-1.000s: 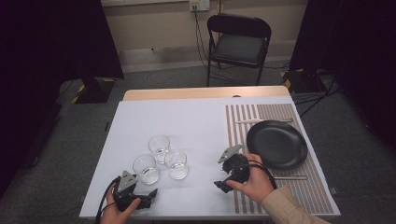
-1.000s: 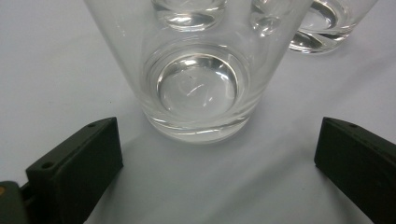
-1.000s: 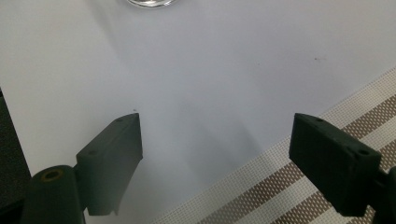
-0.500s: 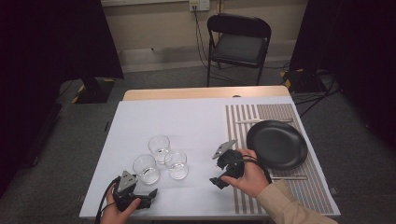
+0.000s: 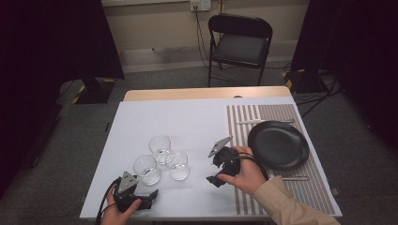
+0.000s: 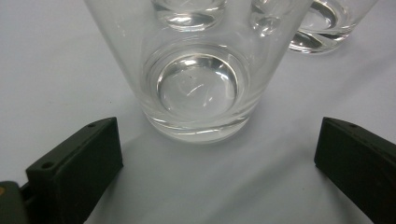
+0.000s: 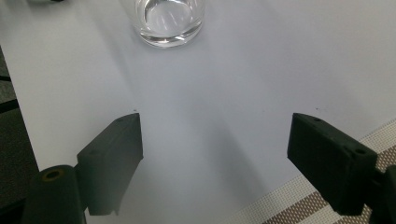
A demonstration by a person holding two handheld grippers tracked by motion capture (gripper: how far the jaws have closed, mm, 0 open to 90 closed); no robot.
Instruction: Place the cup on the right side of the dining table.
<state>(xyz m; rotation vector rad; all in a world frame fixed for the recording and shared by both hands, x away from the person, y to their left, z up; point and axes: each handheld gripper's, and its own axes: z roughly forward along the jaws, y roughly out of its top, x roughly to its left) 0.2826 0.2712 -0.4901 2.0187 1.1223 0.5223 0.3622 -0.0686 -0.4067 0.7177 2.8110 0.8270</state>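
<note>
The nearest glass tumbler (image 5: 146, 169) is seen upright on the white table cover (image 5: 187, 122), near its front-left edge, touching two other tumblers (image 5: 161, 149) (image 5: 177, 164). It is faced closely by the left gripper (image 5: 151, 195), jaws spread wide and apart from it. The right gripper (image 5: 212, 179) is held with jaws wide, gripping nothing, beside a black plate (image 5: 278, 145).

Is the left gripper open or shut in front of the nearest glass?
Open: the left gripper has jaws spread wide on either side, clear of the upright glass.
</note>
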